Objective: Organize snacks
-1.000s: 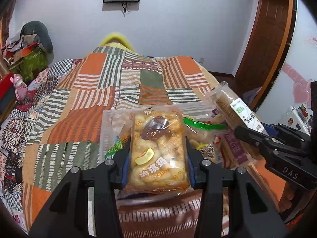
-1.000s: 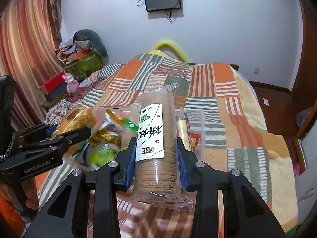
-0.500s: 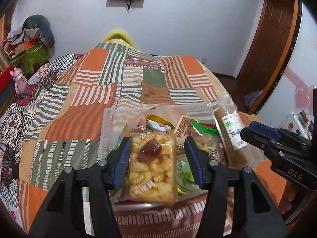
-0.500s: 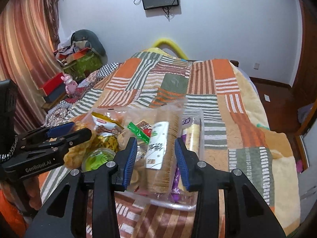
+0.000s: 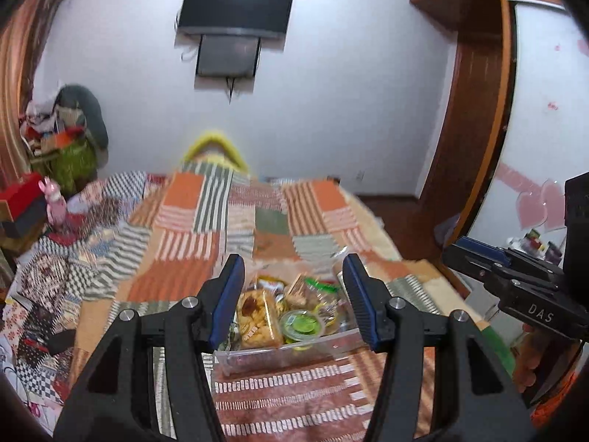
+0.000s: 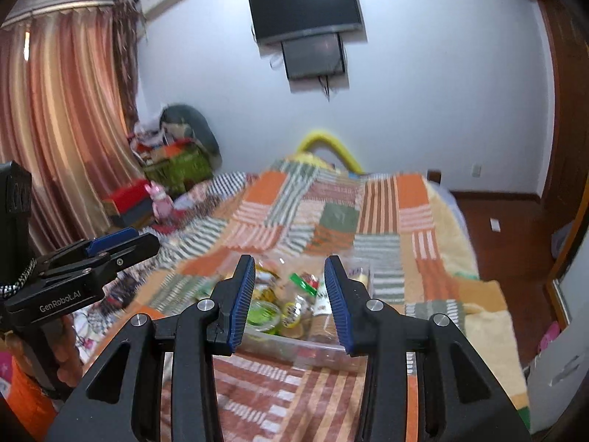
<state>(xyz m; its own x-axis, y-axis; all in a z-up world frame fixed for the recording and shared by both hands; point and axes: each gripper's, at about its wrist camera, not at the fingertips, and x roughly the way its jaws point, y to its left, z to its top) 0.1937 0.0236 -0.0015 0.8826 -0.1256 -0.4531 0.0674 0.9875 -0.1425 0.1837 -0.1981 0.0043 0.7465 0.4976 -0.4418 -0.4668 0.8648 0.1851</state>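
Tongs first: the left tongs [image 5: 293, 302] and right tongs [image 6: 289, 304] both gape wide, empty, raised above the clear tray [image 5: 279, 354] on the bed [image 5: 206, 235]. The puffed-rice pack [image 5: 255, 317] and biscuit roll [image 6: 324, 313] lie inside among other snacks. This looks like the release step finished; next calls for finding any stray snack. A second ago each was clamped on its packet.

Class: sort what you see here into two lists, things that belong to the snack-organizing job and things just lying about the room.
Job: clear plastic bin; puffed-snack packet; green-lidded cup; biscuit roll; left gripper; right gripper.

Lying about: wall TV; pink toy; curtain; patchwork blanket.
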